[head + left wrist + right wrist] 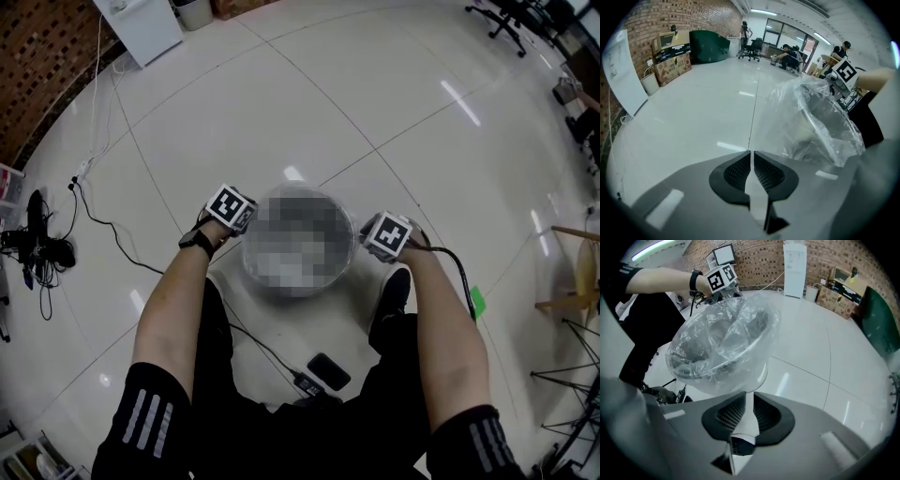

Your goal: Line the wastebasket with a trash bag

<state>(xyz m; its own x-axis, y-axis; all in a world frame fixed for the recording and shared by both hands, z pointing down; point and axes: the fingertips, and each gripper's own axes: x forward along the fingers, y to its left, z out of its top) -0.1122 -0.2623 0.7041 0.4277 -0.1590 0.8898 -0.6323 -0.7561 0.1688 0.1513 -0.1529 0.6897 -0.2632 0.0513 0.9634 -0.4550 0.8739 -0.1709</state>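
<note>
1. A person stands on a glossy white floor [375,94] and holds a gripper in each hand, both pointing steeply down.
2. The wastebasket [813,112] stands on the floor between the two grippers, in front of the person's feet.
3. A clear, crinkled trash bag [722,341] is draped over its mouth and rim.
4. The right gripper [747,397] has its jaws clenched on a pale fold of the bag, which runs from the rim straight down between them.
5. The left gripper [751,154] has its jaws released by only a thin slit. The film reaches towards their tips, with the bag up and to their right.
</note>
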